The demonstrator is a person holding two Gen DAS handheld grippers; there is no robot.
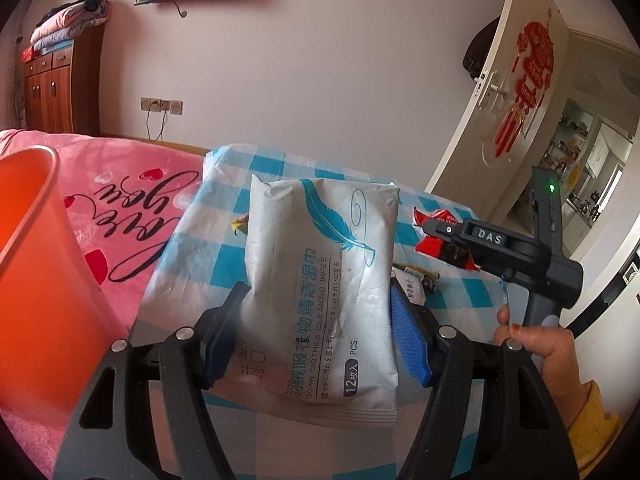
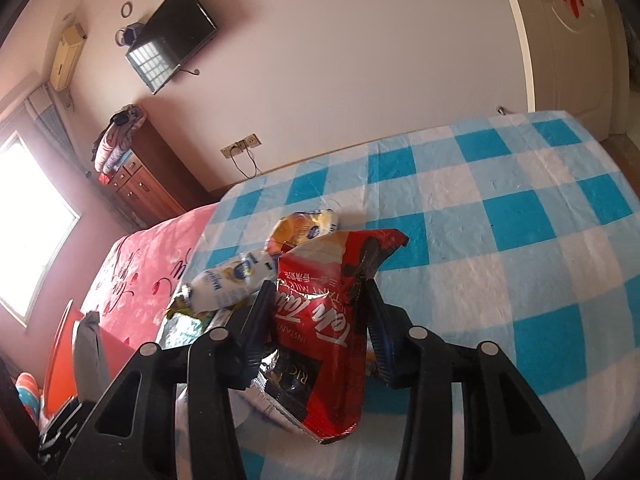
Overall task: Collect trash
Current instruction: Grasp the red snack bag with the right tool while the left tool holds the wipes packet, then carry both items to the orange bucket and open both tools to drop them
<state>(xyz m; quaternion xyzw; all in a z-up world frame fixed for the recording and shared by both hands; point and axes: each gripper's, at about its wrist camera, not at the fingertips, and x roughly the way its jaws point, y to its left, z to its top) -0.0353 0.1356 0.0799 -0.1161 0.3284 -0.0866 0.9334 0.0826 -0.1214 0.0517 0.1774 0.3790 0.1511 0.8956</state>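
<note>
- The left tool (image 1: 316, 312) is clamped on a white wipes pack (image 1: 320, 280), its blue pads (image 1: 408, 336) pressing the pack's two long edges, with the pack lifted off the checked cloth (image 1: 224, 248).
- The orange bin (image 1: 44, 264) stands just left of the pack, rim open and close by.
- The right tool (image 2: 316, 308) is closed on a red snack wrapper (image 2: 320, 320), crumpling it between the pads; a white sachet (image 2: 228, 280) and a yellow wrapper (image 2: 300, 224) lie on the cloth just behind the wrapper.
- Likely step: carry both pieces to the bin. Done well, the pack should be held over the bin's rim before the pads part, as it is wide and could catch on the edge.
- The wrapper is light and slippery; the grip should be kept firm until it is well above the bin's opening.
</note>
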